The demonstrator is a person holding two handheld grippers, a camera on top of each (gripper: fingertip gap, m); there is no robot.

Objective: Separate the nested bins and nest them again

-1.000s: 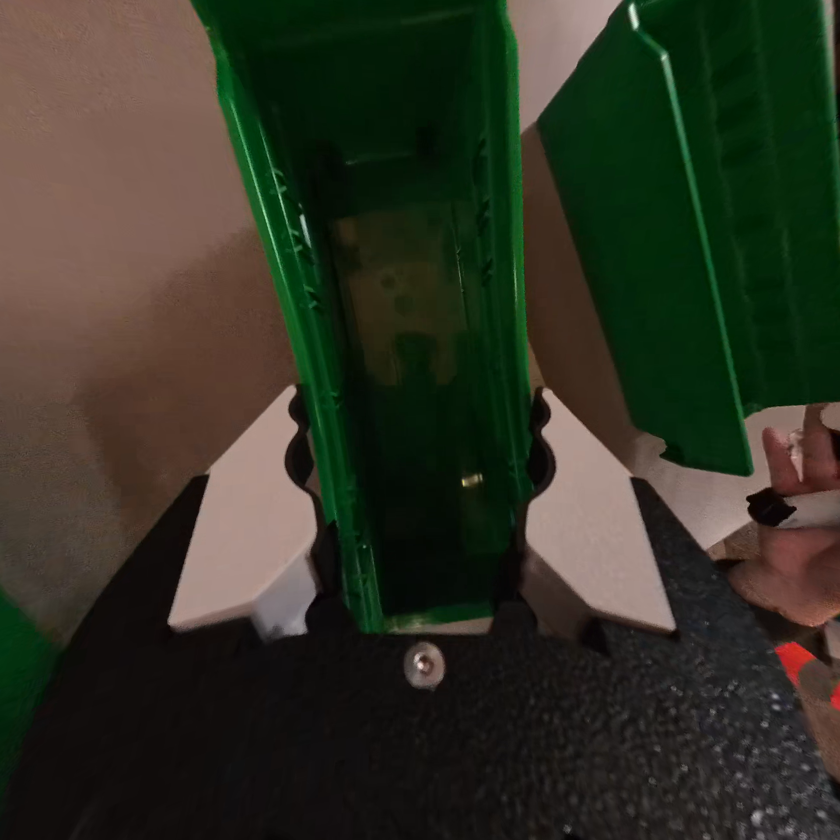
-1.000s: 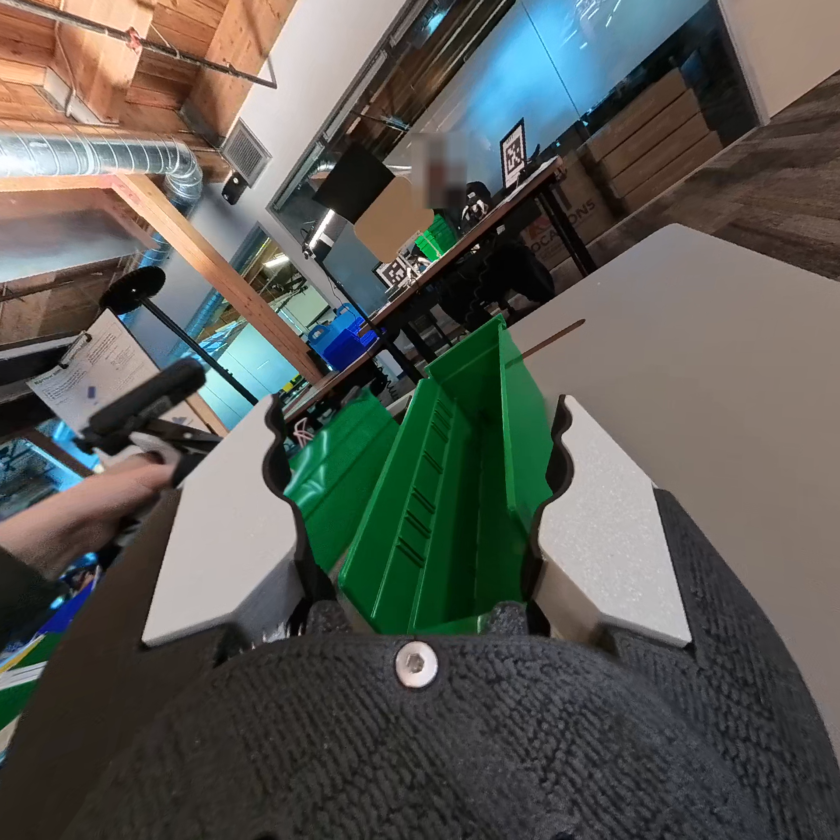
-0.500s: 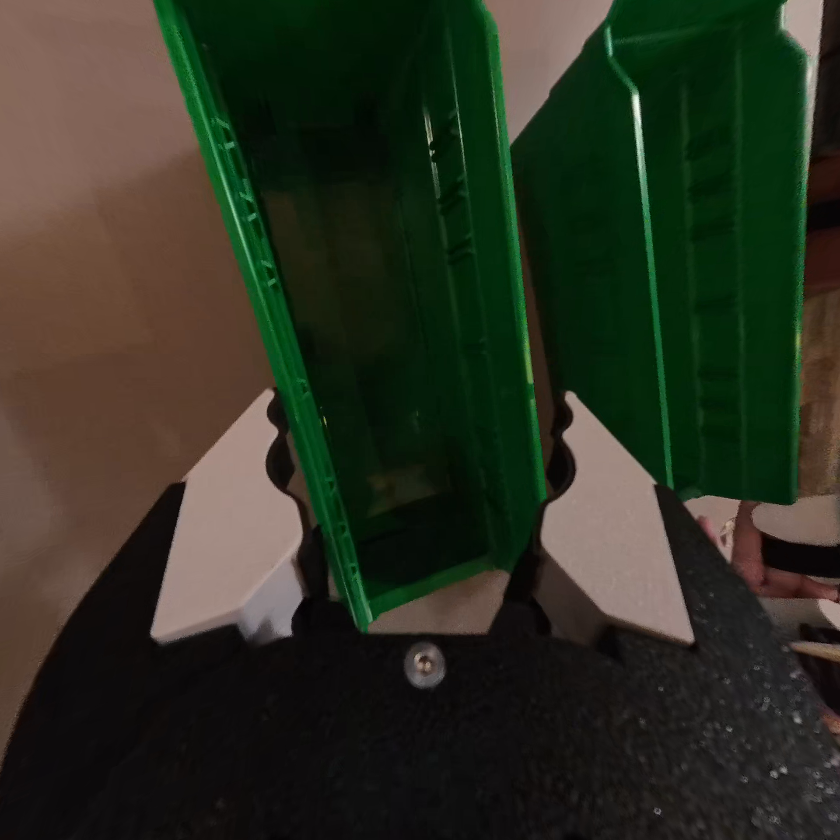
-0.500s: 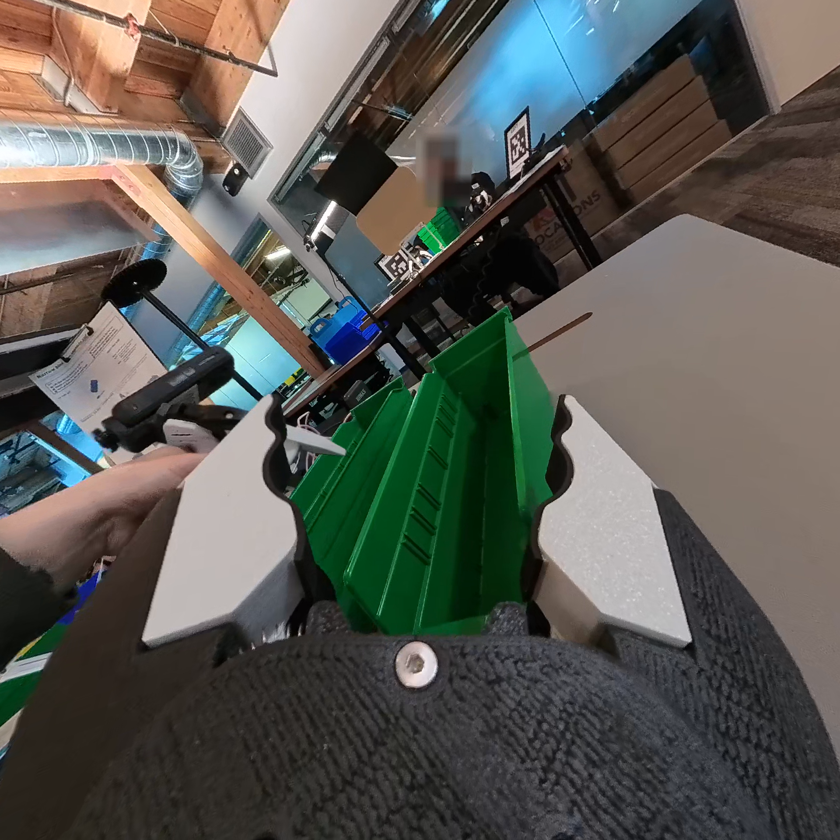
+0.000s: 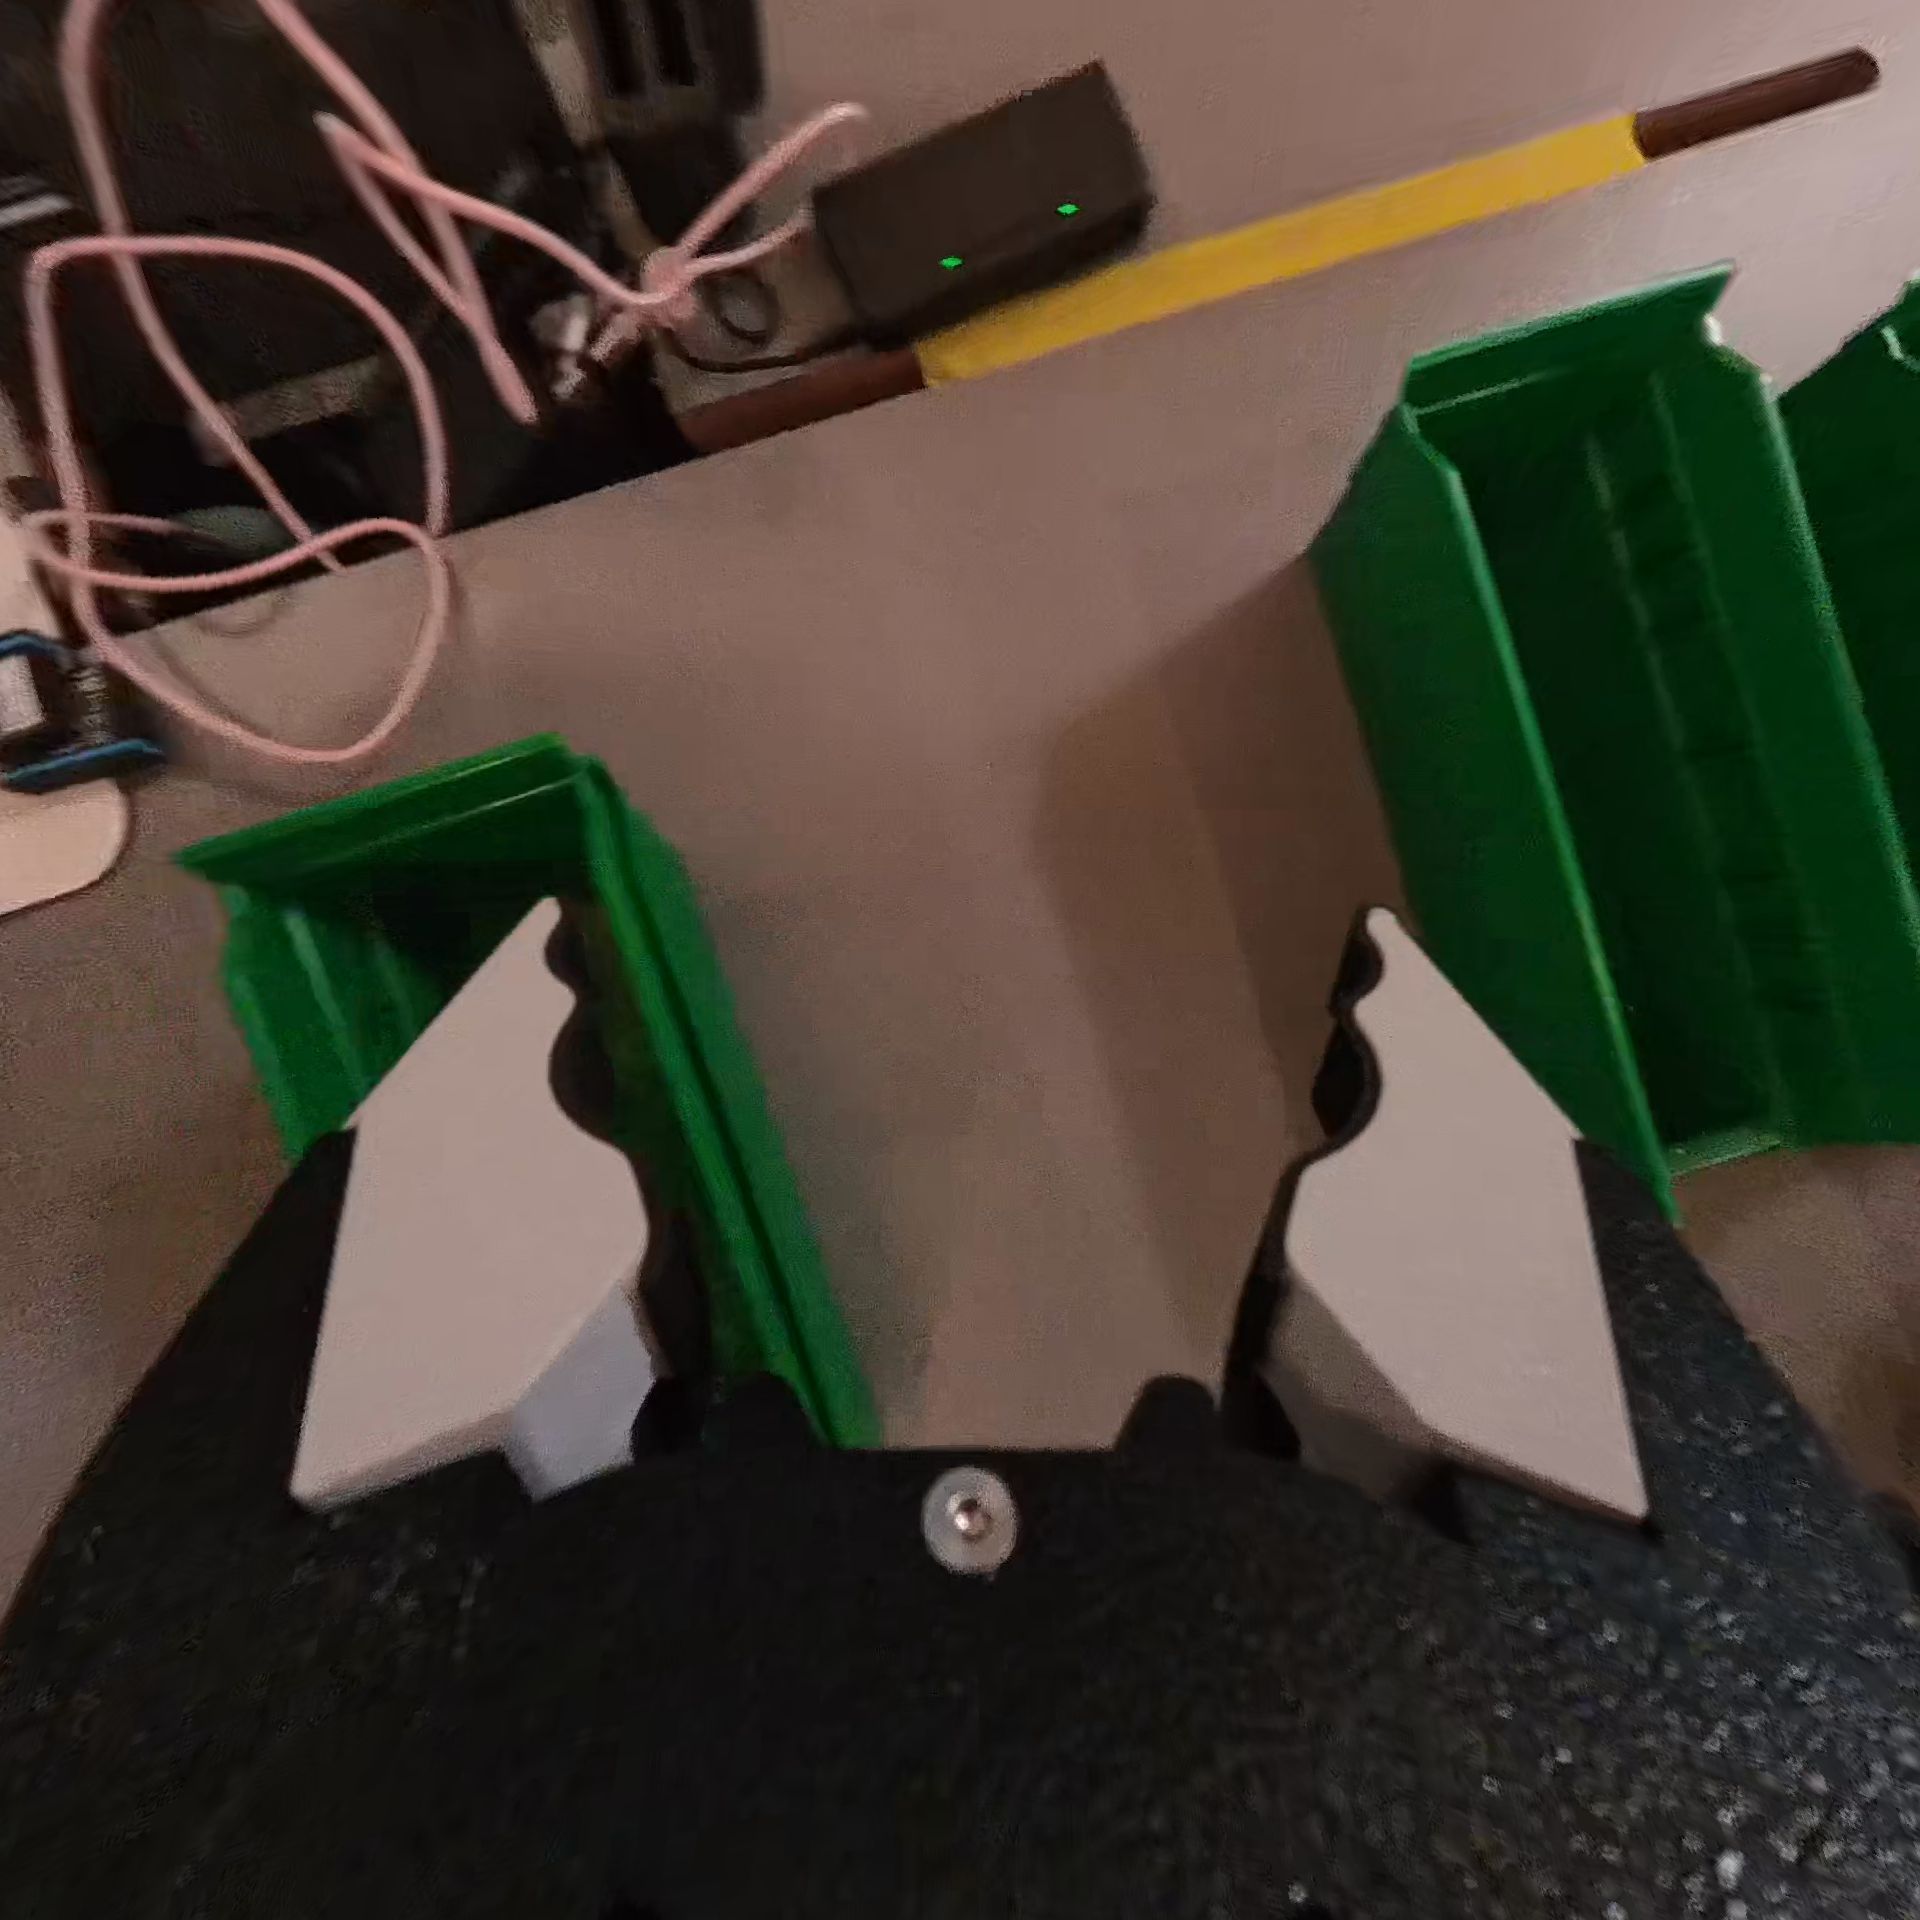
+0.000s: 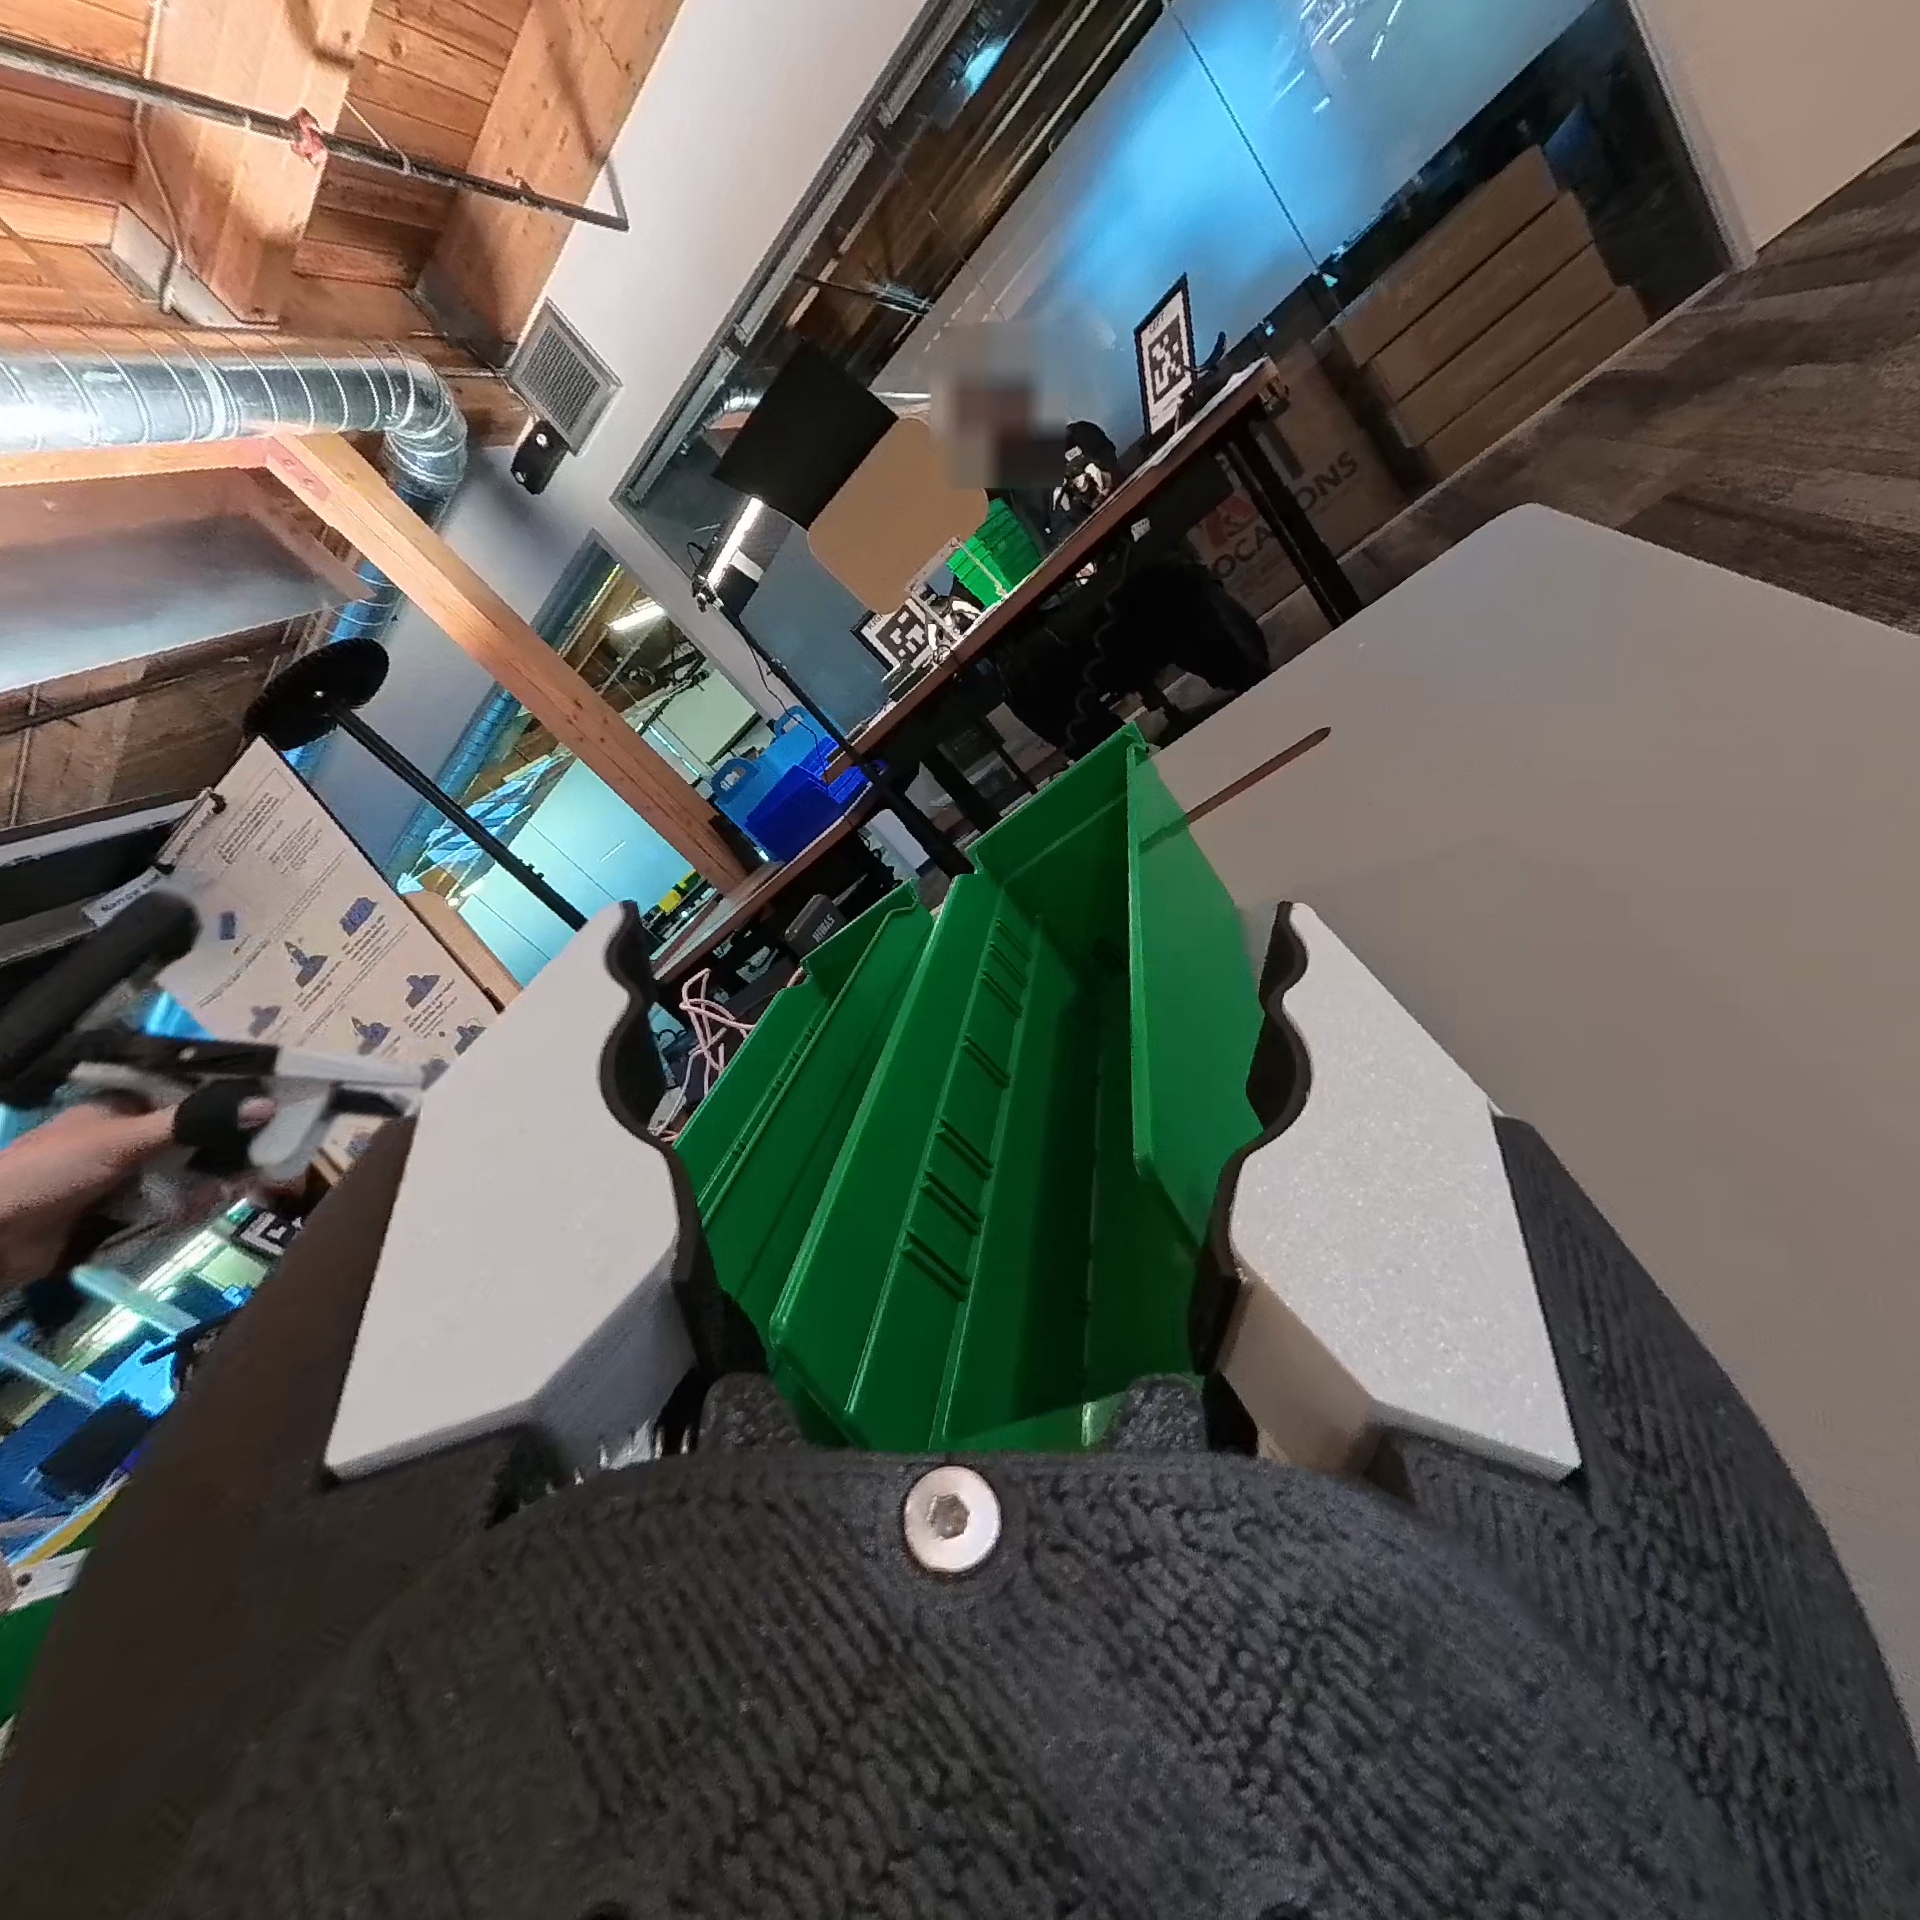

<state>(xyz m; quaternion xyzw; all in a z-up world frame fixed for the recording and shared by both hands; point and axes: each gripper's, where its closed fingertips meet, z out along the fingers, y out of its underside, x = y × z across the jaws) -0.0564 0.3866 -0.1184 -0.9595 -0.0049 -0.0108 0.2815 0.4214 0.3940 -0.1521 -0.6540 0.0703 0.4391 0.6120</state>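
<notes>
- Left tool [image 5: 961, 1049] is now spread wide with nothing between its fingers. The green bin [image 5: 665, 1049] it was clamping half a second ago sits just beside its left finger [image 5: 457, 1195], low on the tabletop [image 5: 987, 644].
- So that bin looks released and set down. I read the separate step as done on the left side.
- Right tool [image 6: 951, 1122] is pinching the end of a second green bin [image 6: 1039, 1091], tilted up off the tabletop in the right wrist view. A third bin [image 6: 790, 1070] lies right alongside it; I cannot tell if they touch.
- Versus the earlier frames: the left view swings from a close look down the bin's inside to a wider one, with pink cable [image 5: 260, 436], a black box [image 5: 977, 208] and a yellow-taped stick [image 5: 1278, 239] at the far edge.
- The right view barely changes. Same grip, same bin angle.
- The left hand [image 6: 73, 1174] with its tool shows farther out at that view's left edge.
- Next, by my judgement: re-nest, starting from the held bin.
</notes>
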